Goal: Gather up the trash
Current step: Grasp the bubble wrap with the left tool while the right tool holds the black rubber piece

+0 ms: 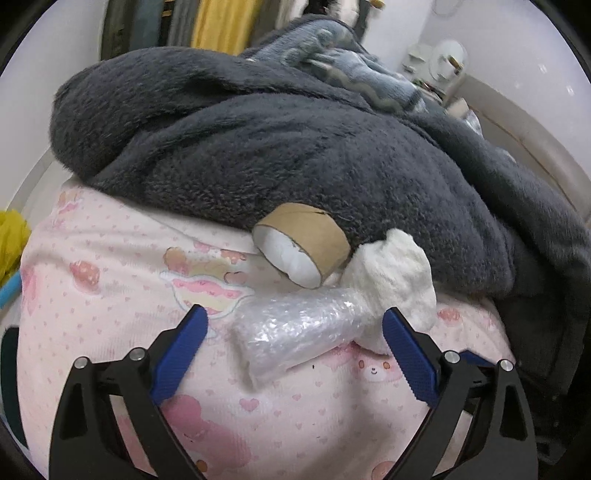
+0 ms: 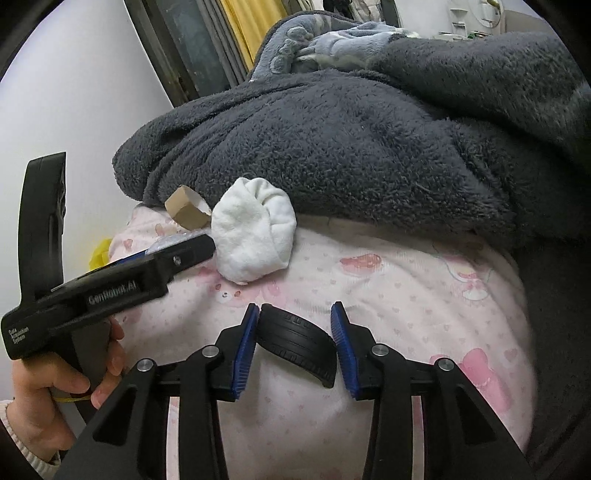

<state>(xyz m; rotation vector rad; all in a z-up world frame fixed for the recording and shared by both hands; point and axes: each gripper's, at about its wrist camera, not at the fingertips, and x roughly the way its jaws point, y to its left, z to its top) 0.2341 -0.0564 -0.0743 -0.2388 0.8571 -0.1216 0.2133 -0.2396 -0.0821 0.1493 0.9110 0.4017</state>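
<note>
A roll of clear bubble wrap [image 1: 291, 332] lies on the pink printed bedsheet [image 1: 110, 266]. My left gripper [image 1: 295, 317] is open, its blue fingers on either side of the bubble wrap. A brown cardboard tape core [image 1: 314, 236] and a white balled sock [image 1: 395, 273] lie just beyond it, against a dark grey fleece blanket [image 1: 295, 147]. My right gripper [image 2: 293, 314] is shut on a black ridged curved piece [image 2: 299, 343] and holds it over the sheet. The sock [image 2: 255, 229], the core [image 2: 186, 208] and the left gripper's body [image 2: 110, 291] show in the right wrist view.
The grey blanket [image 2: 369, 147] is heaped across the far side of the bed. A yellow object [image 1: 13, 240] lies at the bed's left edge. A white wall [image 2: 74, 92] and hanging clothes [image 1: 221, 26] are behind.
</note>
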